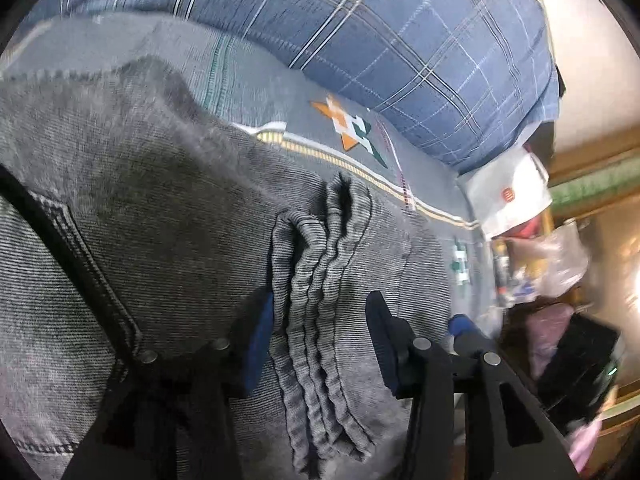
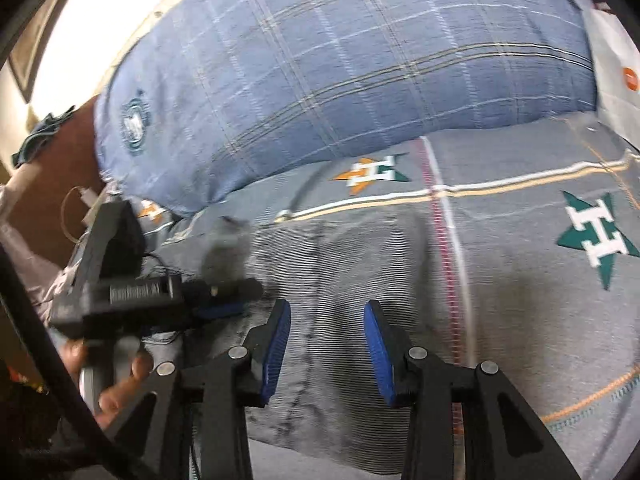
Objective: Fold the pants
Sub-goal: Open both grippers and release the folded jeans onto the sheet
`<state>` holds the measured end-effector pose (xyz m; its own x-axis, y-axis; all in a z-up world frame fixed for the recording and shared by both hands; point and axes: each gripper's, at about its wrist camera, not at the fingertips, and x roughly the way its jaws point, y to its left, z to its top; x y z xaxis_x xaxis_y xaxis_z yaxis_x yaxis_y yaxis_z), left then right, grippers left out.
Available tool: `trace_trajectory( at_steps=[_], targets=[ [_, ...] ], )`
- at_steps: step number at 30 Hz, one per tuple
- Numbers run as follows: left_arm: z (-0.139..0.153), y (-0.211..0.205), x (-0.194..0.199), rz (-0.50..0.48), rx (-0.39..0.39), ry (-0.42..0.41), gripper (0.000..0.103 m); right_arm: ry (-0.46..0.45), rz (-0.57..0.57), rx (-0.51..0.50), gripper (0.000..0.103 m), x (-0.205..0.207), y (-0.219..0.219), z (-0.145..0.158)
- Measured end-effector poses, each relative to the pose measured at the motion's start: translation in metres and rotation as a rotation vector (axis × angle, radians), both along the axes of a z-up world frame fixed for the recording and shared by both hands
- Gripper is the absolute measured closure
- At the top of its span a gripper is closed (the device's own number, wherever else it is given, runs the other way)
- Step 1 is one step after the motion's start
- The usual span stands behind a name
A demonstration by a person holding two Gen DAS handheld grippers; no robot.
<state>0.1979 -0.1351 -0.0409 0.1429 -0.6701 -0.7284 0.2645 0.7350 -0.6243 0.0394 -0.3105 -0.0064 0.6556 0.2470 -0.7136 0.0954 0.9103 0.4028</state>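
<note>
Grey denim pants (image 1: 160,216) lie on a bed. In the left wrist view a bunched fold of the pants (image 1: 324,280) sits between the blue pads of my left gripper (image 1: 320,312); the jaws stand apart around it and do not pinch it. In the right wrist view my right gripper (image 2: 327,316) is open, jaws wide, just above a flat part of the pants (image 2: 332,264). The left gripper also shows in the right wrist view (image 2: 224,300), held by a hand at the left, low on the pants.
A grey bedsheet (image 2: 520,312) with star logos covers the bed. A large blue plaid pillow (image 2: 340,80) lies behind the pants. A white bag (image 1: 508,196) and cluttered items (image 1: 560,320) are past the bed's right edge in the left wrist view.
</note>
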Motion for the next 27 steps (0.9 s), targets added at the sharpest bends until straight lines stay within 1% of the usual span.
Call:
trace_trajectory(
  at_steps=[2, 3, 4, 5, 6, 9, 10, 11, 13, 14, 15, 16, 17, 18, 20, 21, 22, 23, 24, 25, 26, 27],
  targets=[
    [0.002, -0.002, -0.006, 0.022, 0.029, -0.025, 0.058, 0.054, -0.015, -0.042, 0.062, 0.006, 0.001, -0.008],
    [0.002, -0.003, -0.008, 0.024, 0.05, -0.039, 0.066, 0.081, -0.02, -0.06, 0.062, 0.005, 0.004, -0.012],
    [0.002, -0.005, -0.009, 0.026, 0.084, -0.058, 0.086, 0.106, -0.022, -0.077, 0.062, 0.008, 0.007, -0.017],
    [0.001, -0.006, -0.01, 0.034, 0.117, -0.079, 0.092, 0.127, -0.02, -0.094, 0.062, 0.009, 0.009, -0.021],
    [0.0, -0.003, -0.01, 0.044, 0.121, -0.082, 0.097, 0.139, -0.017, -0.106, 0.062, 0.013, 0.011, -0.024],
    [0.003, 0.009, -0.006, 0.065, 0.076, -0.053, 0.099, 0.105, -0.029, -0.083, 0.062, 0.006, 0.002, -0.017],
    [0.006, 0.013, -0.005, 0.071, 0.066, -0.057, 0.099, 0.098, -0.04, -0.08, 0.062, 0.0, -0.003, -0.015],
    [0.009, 0.014, -0.005, 0.065, 0.072, -0.069, 0.099, 0.105, -0.044, -0.078, 0.062, -0.002, -0.007, -0.016],
    [0.007, 0.012, -0.006, 0.067, 0.107, -0.084, 0.099, 0.138, -0.046, -0.071, 0.063, 0.0, -0.013, -0.022],
    [0.0, 0.007, -0.006, 0.067, 0.131, -0.075, 0.099, 0.174, -0.042, -0.077, 0.063, 0.005, -0.012, -0.029],
    [-0.004, 0.005, -0.007, 0.067, 0.149, -0.077, 0.099, 0.214, -0.032, -0.095, 0.063, 0.008, -0.008, -0.036],
    [-0.002, 0.004, -0.008, 0.067, 0.153, -0.089, 0.099, 0.241, -0.029, -0.14, 0.062, 0.01, -0.003, -0.041],
    [0.002, 0.004, -0.009, 0.061, 0.159, -0.092, 0.099, 0.232, -0.025, -0.169, 0.061, 0.01, 0.001, -0.039],
    [0.007, 0.005, -0.009, 0.056, 0.148, -0.077, 0.099, 0.22, -0.018, -0.184, 0.061, 0.009, 0.003, -0.035],
    [0.019, 0.011, -0.008, 0.049, 0.111, -0.054, 0.098, 0.187, -0.026, -0.159, 0.061, 0.005, 0.002, -0.029],
    [0.028, 0.016, -0.009, 0.057, 0.1, -0.059, 0.093, 0.161, -0.038, -0.134, 0.061, 0.003, -0.001, -0.024],
    [0.039, 0.022, -0.012, 0.065, 0.089, -0.077, 0.09, 0.14, -0.041, -0.113, 0.061, 0.001, -0.003, -0.02],
    [0.048, 0.026, -0.016, 0.072, 0.086, -0.098, 0.084, 0.109, -0.044, -0.081, 0.061, -0.001, -0.004, -0.016],
    [0.056, 0.033, -0.021, 0.08, 0.084, -0.118, 0.076, 0.081, -0.042, -0.055, 0.061, -0.005, -0.005, -0.011],
    [0.064, 0.045, -0.027, 0.099, 0.076, -0.139, 0.071, 0.047, -0.036, -0.041, 0.061, -0.008, -0.003, -0.006],
    [0.071, 0.059, -0.035, 0.128, 0.06, -0.158, 0.061, 0.017, -0.026, -0.051, 0.061, -0.011, 0.002, 0.0],
    [0.074, 0.068, -0.041, 0.153, 0.054, -0.168, 0.056, -0.008, 0.008, -0.068, 0.061, -0.013, 0.01, 0.005]
  ],
)
